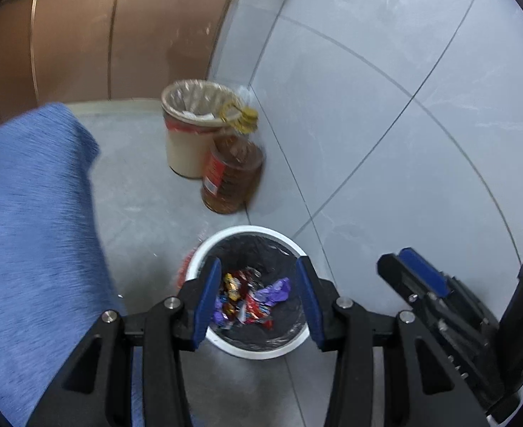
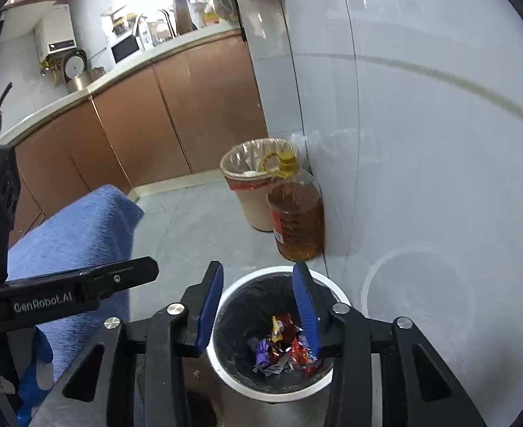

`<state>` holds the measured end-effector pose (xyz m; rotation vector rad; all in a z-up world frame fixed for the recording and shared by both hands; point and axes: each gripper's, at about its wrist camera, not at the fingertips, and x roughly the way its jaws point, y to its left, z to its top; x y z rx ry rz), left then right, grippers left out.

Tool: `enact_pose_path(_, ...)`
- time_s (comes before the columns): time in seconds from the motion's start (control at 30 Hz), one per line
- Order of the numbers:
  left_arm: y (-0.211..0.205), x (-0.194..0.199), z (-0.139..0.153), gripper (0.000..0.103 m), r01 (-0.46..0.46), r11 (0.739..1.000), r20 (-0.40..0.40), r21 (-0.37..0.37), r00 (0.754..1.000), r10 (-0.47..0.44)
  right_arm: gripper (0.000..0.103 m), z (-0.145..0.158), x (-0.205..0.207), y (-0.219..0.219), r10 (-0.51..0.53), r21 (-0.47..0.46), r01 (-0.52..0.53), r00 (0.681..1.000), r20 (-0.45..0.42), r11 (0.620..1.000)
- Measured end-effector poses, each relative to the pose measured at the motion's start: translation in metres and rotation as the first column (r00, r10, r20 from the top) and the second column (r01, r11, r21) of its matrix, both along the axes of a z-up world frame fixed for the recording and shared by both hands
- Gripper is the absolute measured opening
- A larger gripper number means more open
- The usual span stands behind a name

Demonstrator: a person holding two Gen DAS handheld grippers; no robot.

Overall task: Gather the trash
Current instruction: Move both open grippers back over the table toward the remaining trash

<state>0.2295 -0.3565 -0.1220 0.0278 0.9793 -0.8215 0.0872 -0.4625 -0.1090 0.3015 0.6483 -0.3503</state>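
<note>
Candy wrappers [image 1: 251, 299] [image 2: 283, 347], red, purple and yellow, are seen lying crumpled at the bottom of a small white bin [image 1: 226, 235] [image 2: 236, 380] lined with a black bag. The bin is placed on the grey floor [image 1: 137, 185] [image 2: 190, 224], close to a tiled wall [image 1: 386, 106] [image 2: 421, 142].

The left gripper [image 1: 258, 300] is held directly above the bin; its jaws are released, set wide apart, with nothing between them. The right gripper [image 2: 258, 307] is likewise held over the bin mouth, jaws released and unloaded. Each gripper is visible at the edge of the other's view.

Beyond the bin, an oil bottle [image 1: 231, 174] [image 2: 297, 217] with a yellow cap is noted against the wall, touching or just beside a beige bin [image 1: 190, 131] [image 2: 251, 192] with a clear liner. A blue fabric surface [image 1: 30, 231] [image 2: 76, 231] is recorded to the left. Brown cabinets [image 1: 119, 35] [image 2: 154, 114] are seen behind.
</note>
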Motion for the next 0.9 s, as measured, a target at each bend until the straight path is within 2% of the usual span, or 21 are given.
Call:
enact_pose_path(0.17,0.044,-0.018,0.031,0.048,-0.062,0.998,0.105,-0.014,0.992,0.063,0.046,0.027,-0.01,0.024,0.03,-0.024,-0.029,0.999,0.04,0.999)
enact_pose_path(0.3,0.085,-0.035,0.058,0.057,-0.124,0.992,0.202,-0.032,0.971,0.128,0.051,0.052,-0.019,0.05,0.07,-0.054,-0.066,0.995,0.076,0.996)
enact_pose_path(0.43,0.13,-0.056,0.089,0.062,-0.206,0.978,0.315,-0.041,0.926,0.209,0.053,0.073,-0.026,0.079,0.121,-0.077,-0.113,0.987,0.11,0.991)
enact_pose_path(0.57,0.17,-0.074,0.109,0.07,-0.275,0.96,0.379,-0.052,0.884,0.273,0.058,0.093,-0.035,0.108,0.177,-0.106,-0.163,0.974,0.14,0.981)
enact_pose_path(0.7,0.209,-0.092,0.122,0.074,-0.341,0.938,0.419,-0.069,0.843,0.337,0.062,0.109,-0.046,0.132,0.221,-0.132,-0.201,0.961,0.167,0.971)
enact_pose_path(0.9,0.254,-0.12,0.136,0.075,-0.421,0.903,0.464,-0.086,0.785,0.41,0.064,0.123,-0.054,0.165,0.282,-0.163,-0.254,0.941,0.186,0.953)
